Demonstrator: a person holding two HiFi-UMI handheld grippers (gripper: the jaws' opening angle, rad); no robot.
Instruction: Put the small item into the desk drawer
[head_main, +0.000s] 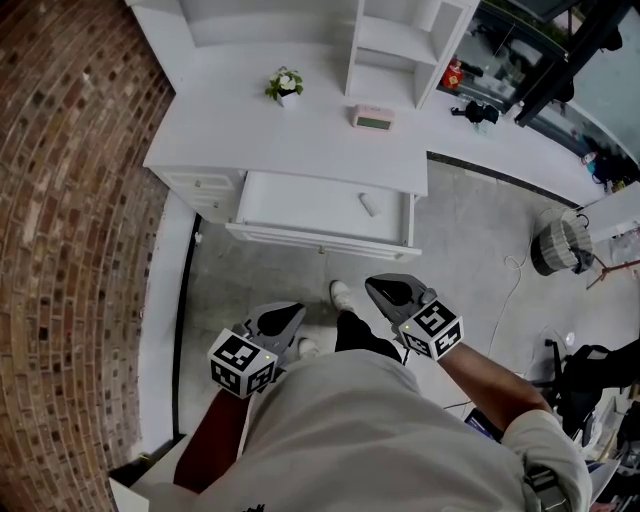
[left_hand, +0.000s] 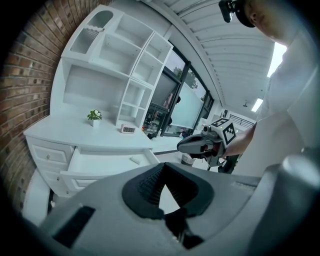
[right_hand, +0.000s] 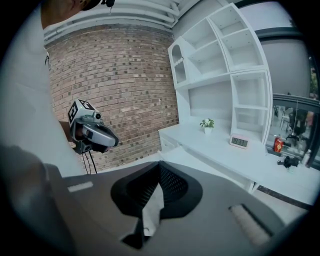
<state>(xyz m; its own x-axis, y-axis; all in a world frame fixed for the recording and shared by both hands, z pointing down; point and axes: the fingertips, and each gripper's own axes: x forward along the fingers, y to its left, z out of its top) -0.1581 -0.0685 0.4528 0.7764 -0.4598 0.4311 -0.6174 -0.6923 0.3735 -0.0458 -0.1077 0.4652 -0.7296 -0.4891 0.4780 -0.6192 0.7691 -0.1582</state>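
Small item (head_main: 368, 205) is carried by neither hand-held gripper: the left hand-held gripper (head_main: 297, 312) and the right hand-held gripper (head_main: 373, 286) are both seen with jaws pressed together on nothing, held low in the frame close to the person's body and well apart from the bench (head_main: 250, 120). Farther up the frame, the desk drawer (head_main: 300, 195) is found pulled out, and the item is seen lying flat on its floor, toward the right end. The placing is therefore judged done; only the shutting of the drawer may be left, if that is wanted. The item's long axis is set nearly top to bottom in the head view, leaning slightly from upper left to lower right; which end leads cannot be told.
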